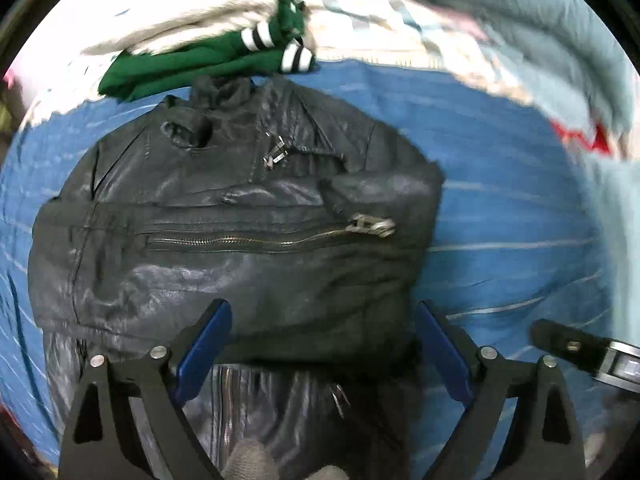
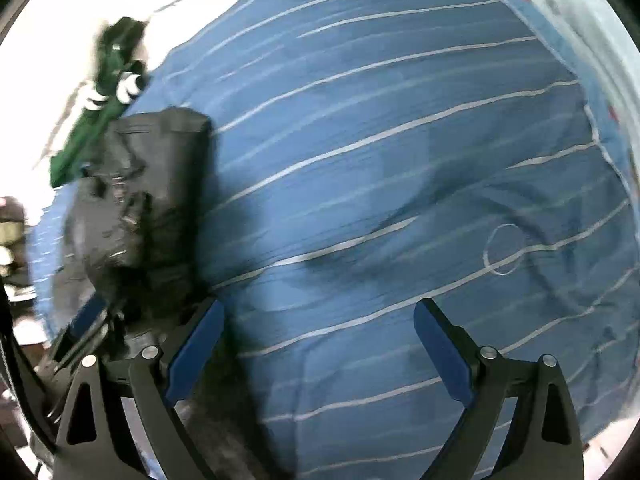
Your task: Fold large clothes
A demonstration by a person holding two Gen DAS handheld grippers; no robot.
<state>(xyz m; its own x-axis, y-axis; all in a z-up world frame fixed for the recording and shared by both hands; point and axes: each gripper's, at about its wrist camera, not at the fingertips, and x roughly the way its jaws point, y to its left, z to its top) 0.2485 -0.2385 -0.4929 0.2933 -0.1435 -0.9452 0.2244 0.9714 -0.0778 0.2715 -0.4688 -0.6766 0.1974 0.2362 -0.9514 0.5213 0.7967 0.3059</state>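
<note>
A black leather jacket (image 1: 224,216) lies on the blue striped bedsheet (image 1: 500,208), sleeves folded across its front, zips showing. My left gripper (image 1: 320,312) is open, hovering above the jacket's lower part, holding nothing. The tip of the other gripper (image 1: 576,346) shows at the right edge. In the right wrist view the jacket (image 2: 140,208) is at the left, and my right gripper (image 2: 318,310) is open and empty over the bare sheet (image 2: 400,160), to the right of the jacket.
A folded green garment with white-striped cuffs (image 1: 208,60) lies beyond the jacket's collar, also in the right wrist view (image 2: 104,92). White and pale blue bedding (image 1: 520,20) is piled at the back and right. A red patch (image 1: 580,138) shows at the right.
</note>
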